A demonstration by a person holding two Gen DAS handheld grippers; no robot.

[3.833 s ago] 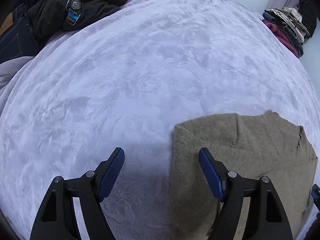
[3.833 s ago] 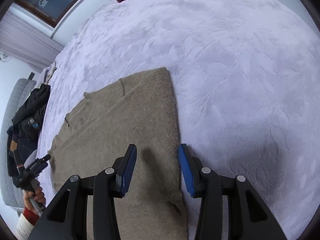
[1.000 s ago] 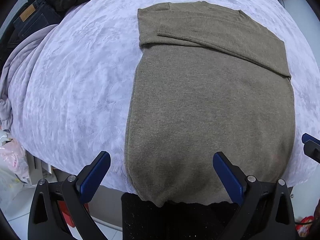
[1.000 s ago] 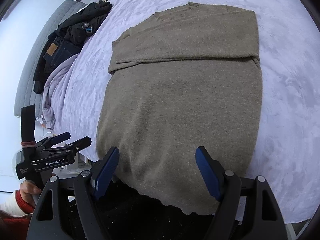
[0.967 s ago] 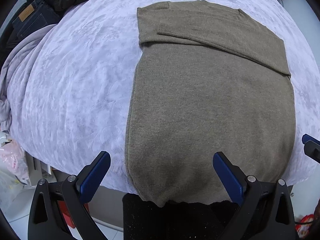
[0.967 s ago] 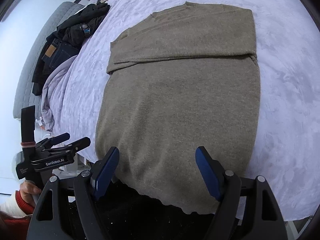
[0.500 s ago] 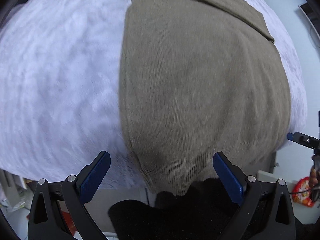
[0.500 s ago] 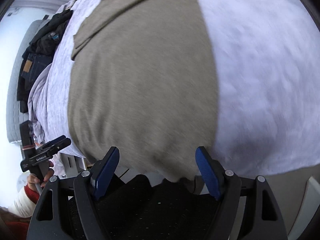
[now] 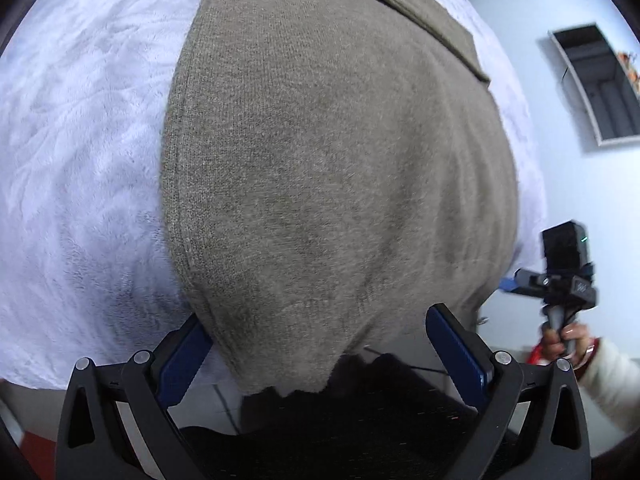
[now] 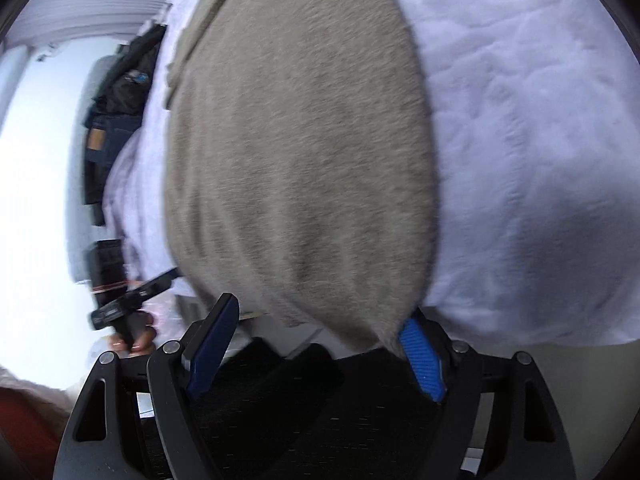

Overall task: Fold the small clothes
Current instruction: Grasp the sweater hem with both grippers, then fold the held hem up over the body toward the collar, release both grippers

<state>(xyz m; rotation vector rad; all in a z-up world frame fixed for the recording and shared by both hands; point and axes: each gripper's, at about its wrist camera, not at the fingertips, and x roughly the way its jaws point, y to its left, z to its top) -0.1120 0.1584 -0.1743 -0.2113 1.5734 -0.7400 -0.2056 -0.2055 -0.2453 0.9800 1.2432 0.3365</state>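
An olive-brown knitted sweater [image 9: 332, 152] lies flat on the pale lilac bed cover [image 9: 72, 128], its sleeves folded across the far end and its hem hanging over the near bed edge. My left gripper [image 9: 320, 354] is open wide, low at the hem, with the hem's left corner between its blue pads [image 9: 182, 362]. My right gripper [image 10: 316, 352] is open too, at the hem's right corner; the sweater [image 10: 296, 152] fills that view. The right gripper also shows at the left wrist view's right edge [image 9: 560, 280].
Dark clothes and jeans [image 10: 116, 112] are piled on the bed's far left side. A black garment [image 9: 360, 420] lies below the hem, under both grippers. A wall shelf [image 9: 596, 84] is at the right.
Both grippers have moved down and in toward the sweater's hem at the bed edge, each to its own corner. The sweater has not moved. Both jaws stay open.
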